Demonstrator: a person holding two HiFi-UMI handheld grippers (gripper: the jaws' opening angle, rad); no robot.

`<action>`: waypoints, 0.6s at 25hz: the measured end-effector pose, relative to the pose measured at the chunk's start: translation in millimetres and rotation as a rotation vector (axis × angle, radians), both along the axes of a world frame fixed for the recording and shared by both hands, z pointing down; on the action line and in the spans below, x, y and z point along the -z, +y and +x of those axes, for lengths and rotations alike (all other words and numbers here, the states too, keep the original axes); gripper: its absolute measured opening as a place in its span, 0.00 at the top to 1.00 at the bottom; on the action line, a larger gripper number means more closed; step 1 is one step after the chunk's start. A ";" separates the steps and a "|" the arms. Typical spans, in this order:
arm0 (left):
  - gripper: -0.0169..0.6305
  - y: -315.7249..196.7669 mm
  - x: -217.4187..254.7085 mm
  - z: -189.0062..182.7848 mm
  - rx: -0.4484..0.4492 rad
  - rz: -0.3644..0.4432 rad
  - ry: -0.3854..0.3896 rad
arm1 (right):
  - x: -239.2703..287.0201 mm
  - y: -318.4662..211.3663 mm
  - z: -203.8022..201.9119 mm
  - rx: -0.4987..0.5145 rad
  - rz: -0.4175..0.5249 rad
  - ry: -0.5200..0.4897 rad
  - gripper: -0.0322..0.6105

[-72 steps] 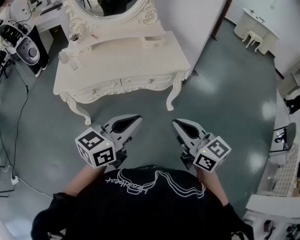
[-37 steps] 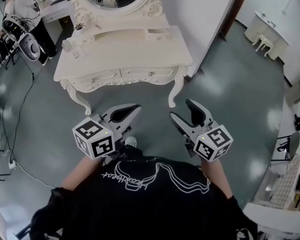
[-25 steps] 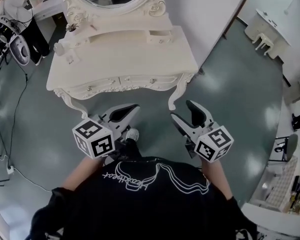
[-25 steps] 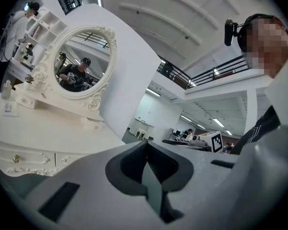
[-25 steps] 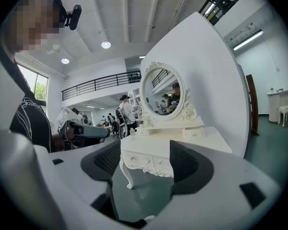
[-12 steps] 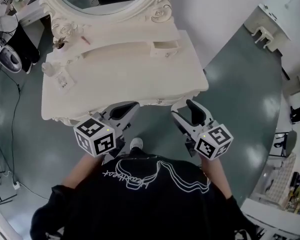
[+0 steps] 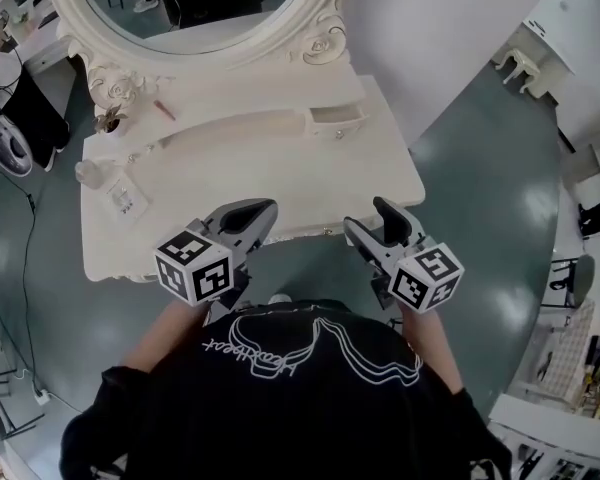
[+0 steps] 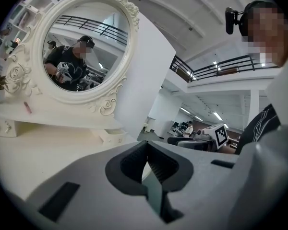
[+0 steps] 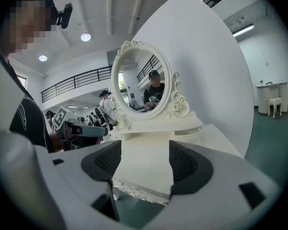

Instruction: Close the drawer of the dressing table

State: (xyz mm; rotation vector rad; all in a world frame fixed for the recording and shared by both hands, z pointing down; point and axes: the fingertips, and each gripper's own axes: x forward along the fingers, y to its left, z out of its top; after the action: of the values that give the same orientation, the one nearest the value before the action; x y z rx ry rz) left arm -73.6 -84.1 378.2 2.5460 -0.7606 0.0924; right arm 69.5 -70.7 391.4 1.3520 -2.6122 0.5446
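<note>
Now that the dressing table (image 7: 242,173) has drawn closer, the left gripper (image 7: 259,211) hovers closed, the right gripper (image 7: 366,217) agape.

The left gripper (image 8: 145,162) has its jaws together, ribbed dark pads meeting with nothing between them. Beyond them lies a cream tabletop (image 8: 48,152). At its back stands an oval mirror (image 8: 81,51) in a carved frame, reflecting a person in a dark shirt. Below the mirror, a small drawer (image 8: 111,136) juts a little from a low shelf. To the right the right gripper (image 8: 185,142) shows, with its marker cube, beside the person's dark sleeve (image 8: 259,128).
</note>
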 end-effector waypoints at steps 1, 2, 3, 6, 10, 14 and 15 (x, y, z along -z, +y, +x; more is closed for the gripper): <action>0.97 -4.0 -2.2 -1.0 0.003 0.000 -0.004 | -1.7 -3.0 0.5 -0.003 -0.002 0.001 0.48; 0.97 -8.0 -4.3 -2.0 0.009 0.001 -0.008 | -3.3 -6.0 1.1 -0.006 -0.005 0.003 0.48; 0.97 -12.0 -6.0 -3.1 0.017 0.003 -0.010 | -4.8 -9.0 1.8 -0.007 -0.007 0.006 0.48; 0.97 -22.2 -9.8 -4.5 0.038 0.005 -0.009 | -9.3 -18.8 5.6 -0.013 -0.010 0.018 0.48; 0.97 -35.6 -15.6 -4.5 0.057 -0.001 -0.014 | -21.5 -38.5 12.1 -0.016 -0.026 0.036 0.49; 0.97 -52.3 -24.8 -3.7 0.073 -0.016 -0.026 | -39.9 -63.6 16.0 -0.007 -0.057 0.037 0.49; 0.97 -57.2 -27.3 -3.4 0.078 -0.022 -0.027 | -44.6 -70.6 16.9 -0.006 -0.063 0.043 0.49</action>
State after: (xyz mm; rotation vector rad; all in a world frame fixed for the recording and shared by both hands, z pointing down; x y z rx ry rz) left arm -77.0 -141.3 405.5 2.4953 -0.8637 0.1091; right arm 86.4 -141.4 436.0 1.3379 -2.5353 0.5866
